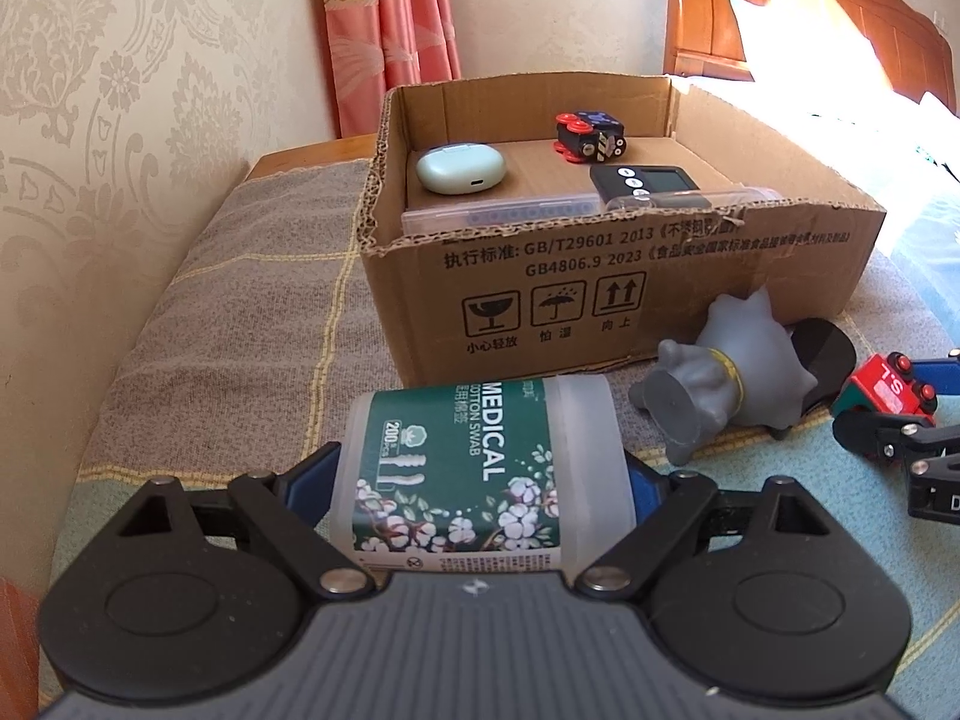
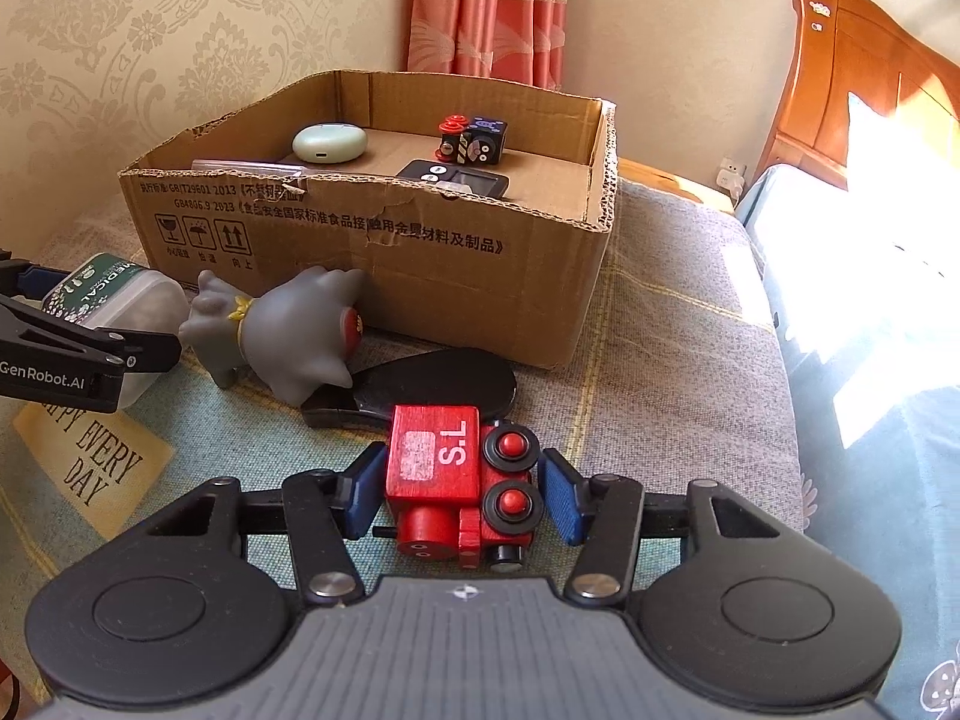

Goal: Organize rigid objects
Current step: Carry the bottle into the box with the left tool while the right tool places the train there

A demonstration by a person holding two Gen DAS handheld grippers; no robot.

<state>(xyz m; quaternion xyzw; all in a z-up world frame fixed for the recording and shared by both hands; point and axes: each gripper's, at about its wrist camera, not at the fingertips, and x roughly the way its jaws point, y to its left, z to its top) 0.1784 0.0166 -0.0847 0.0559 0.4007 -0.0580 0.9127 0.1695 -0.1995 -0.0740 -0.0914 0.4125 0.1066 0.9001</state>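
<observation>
Red toy train (image 2: 462,489) between right tool (image 2: 462,495) pads (gap each side).

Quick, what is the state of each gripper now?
Left gripper: closed on the cotton swab jar.
Right gripper: open around the red toy train, pads not clearly touching.

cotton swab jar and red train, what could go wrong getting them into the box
The cotton swab jar is a smooth cylinder held sideways in the left hand-held gripper, so it might slip or roll out. The red train sits between the right hand-held gripper pads without clear contact, so a lift may miss it.
</observation>
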